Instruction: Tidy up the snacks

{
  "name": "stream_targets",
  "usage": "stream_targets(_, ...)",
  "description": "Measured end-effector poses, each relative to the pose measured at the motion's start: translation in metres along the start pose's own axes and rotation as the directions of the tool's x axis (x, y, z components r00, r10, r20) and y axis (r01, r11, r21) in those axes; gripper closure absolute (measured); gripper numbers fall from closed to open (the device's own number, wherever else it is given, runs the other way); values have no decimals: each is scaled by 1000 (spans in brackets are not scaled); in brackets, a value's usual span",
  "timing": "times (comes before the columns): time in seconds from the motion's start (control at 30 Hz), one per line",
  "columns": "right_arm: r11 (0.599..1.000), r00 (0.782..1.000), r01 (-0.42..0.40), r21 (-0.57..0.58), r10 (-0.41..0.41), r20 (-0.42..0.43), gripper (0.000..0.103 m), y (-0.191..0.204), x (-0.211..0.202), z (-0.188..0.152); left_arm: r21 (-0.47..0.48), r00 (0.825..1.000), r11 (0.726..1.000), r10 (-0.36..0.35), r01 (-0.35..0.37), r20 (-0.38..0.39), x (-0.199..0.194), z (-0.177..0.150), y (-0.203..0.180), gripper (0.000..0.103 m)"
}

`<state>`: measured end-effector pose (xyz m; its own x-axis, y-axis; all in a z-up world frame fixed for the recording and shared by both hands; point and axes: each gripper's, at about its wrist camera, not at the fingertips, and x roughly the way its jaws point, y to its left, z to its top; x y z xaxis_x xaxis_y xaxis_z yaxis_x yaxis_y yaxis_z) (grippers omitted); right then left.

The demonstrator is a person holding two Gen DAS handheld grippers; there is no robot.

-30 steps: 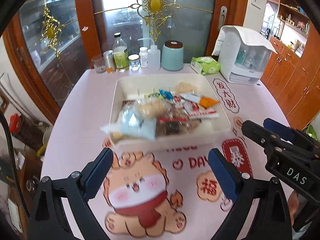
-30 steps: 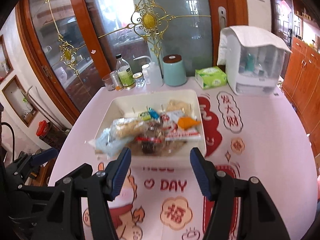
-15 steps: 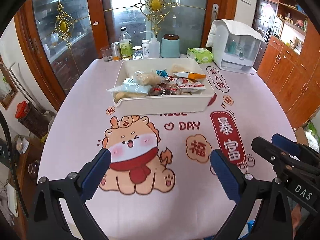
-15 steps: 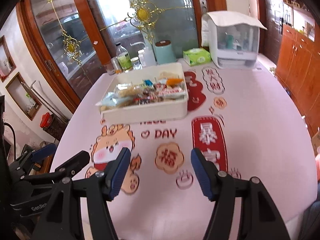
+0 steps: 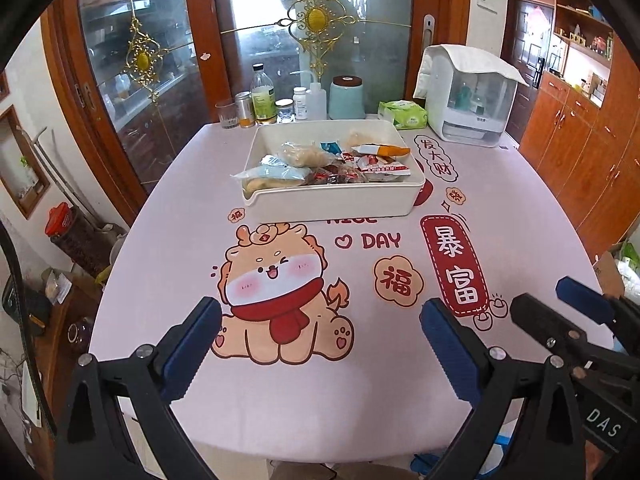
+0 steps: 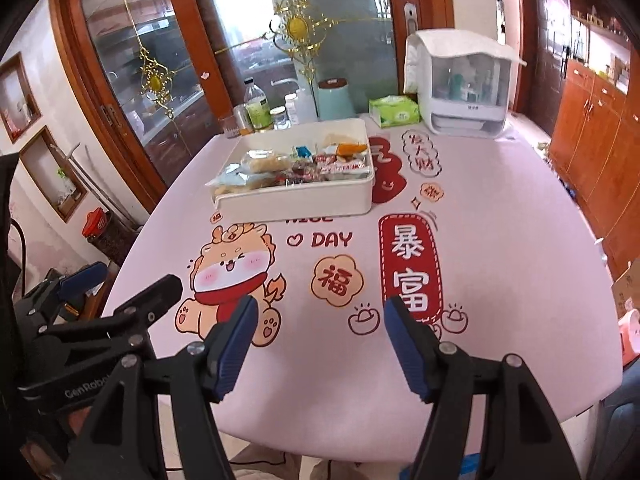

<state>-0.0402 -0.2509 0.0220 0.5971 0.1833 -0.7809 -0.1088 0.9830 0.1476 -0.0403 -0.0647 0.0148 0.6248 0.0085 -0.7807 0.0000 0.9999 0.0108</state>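
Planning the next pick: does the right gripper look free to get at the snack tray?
Probably yes: only bare tablecloth lies between the right gripper, its empty jaws opening, and the tray.

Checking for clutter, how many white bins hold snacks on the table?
1: the white bin sits at the table's far middle, snack packets piled inside.

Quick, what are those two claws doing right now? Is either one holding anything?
Left claw: open, holding nothing, above the tablecloth.
Right claw: jaws opening, nothing between them; the snacks all lie in the white tray.
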Motion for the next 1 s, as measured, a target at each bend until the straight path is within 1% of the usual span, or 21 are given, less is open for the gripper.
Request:
stream_targets(0.17,1000,999,11,-5,-11,31,36,1,-8,1,1,1000,1000,-7,7,-6,0,-4,-1,3)
stream_targets(0.63,1000,999,10,24,-11,32,36,-3,-13,-6,9,1000,1000,-16,16,3,-7,-9,-7,3)
stream_targets(1.0,999,1000,9,33,-10,30,36,-4,-14,-10,10,1000,1000,-10,10,2,-8,-10,-8,3)
